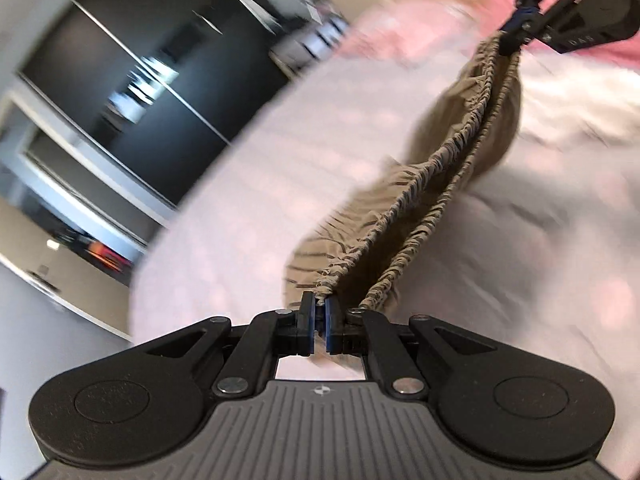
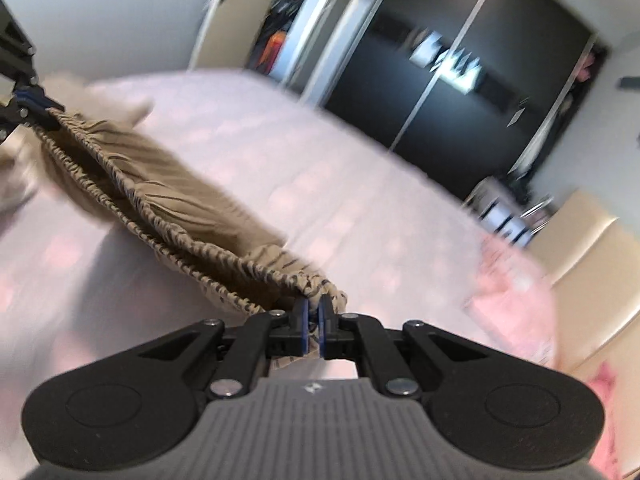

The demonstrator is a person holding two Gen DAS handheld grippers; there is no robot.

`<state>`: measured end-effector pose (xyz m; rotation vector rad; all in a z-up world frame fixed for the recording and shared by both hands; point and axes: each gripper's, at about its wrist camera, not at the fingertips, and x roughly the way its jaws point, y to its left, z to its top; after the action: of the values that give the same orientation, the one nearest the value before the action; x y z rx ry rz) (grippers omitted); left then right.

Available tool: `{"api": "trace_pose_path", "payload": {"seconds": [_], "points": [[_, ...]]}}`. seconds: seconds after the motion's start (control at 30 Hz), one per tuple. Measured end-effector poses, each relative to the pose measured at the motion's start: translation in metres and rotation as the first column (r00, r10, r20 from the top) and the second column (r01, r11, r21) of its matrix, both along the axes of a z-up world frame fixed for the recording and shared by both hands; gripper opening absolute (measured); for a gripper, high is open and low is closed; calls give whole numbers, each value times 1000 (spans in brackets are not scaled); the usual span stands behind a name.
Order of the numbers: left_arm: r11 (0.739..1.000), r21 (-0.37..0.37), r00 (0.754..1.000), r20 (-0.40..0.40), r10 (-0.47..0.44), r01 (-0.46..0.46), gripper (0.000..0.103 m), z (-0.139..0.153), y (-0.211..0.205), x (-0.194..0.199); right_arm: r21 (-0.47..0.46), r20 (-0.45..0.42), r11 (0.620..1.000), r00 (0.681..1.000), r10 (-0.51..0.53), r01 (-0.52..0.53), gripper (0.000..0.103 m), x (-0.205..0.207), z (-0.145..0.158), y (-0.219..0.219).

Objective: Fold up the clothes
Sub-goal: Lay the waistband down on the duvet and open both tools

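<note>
Above a pale pink bed [image 1: 248, 184], the left gripper [image 1: 320, 322] clamps one end of a tan garment's [image 1: 452, 152] elastic waistband while the right gripper [image 2: 314, 322] pinches the other, stretching it taut between them. Soft, light, limp fabric; the gathered waistband looks the surest hold.

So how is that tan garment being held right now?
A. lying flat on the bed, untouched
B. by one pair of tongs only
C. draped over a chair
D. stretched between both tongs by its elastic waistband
D: the left tongs and right tongs each pinch one end of the tan garment, its gathered waistband strung between them above the bed.
</note>
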<state>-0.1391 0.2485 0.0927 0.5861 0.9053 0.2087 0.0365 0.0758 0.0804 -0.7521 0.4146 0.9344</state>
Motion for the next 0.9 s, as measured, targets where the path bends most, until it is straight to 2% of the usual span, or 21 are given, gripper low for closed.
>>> {"api": "trace_pose_path", "payload": {"seconds": [0.13, 0.23, 0.33, 0.5, 0.73, 0.8, 0.9], "points": [[996, -86, 993, -120, -18, 8, 3, -57, -20, -33, -89, -113, 995, 993, 35, -45, 5, -23, -62, -20], [989, -145, 983, -181, -36, 9, 3, -90, -31, -58, -136, -165, 988, 985, 44, -67, 5, -41, -97, -35], [988, -152, 970, -233, -62, 27, 3, -117, -44, -76, -175, -230, 981, 972, 38, -79, 5, -55, -118, -47], [981, -185, 940, -321, -114, 55, 2, -136, -66, -100, -231, -348, 968, 938, 14, -100, 4, -72, -138, -60], [962, -262, 887, -419, -191, 84, 2, -148, -90, -130, -313, -456, 934, 890, 10, -171, 4, -94, -160, -79], [958, -276, 881, -431, -194, 76, 2, -152, -92, -132, -322, -468, 930, 883, 5, -176, 4, -95, -165, -81], [955, -294, 889, -428, -162, 33, 2, -166, -85, -132, -334, -487, 925, 873, -3, -183, 5, -96, -174, -83]]}}
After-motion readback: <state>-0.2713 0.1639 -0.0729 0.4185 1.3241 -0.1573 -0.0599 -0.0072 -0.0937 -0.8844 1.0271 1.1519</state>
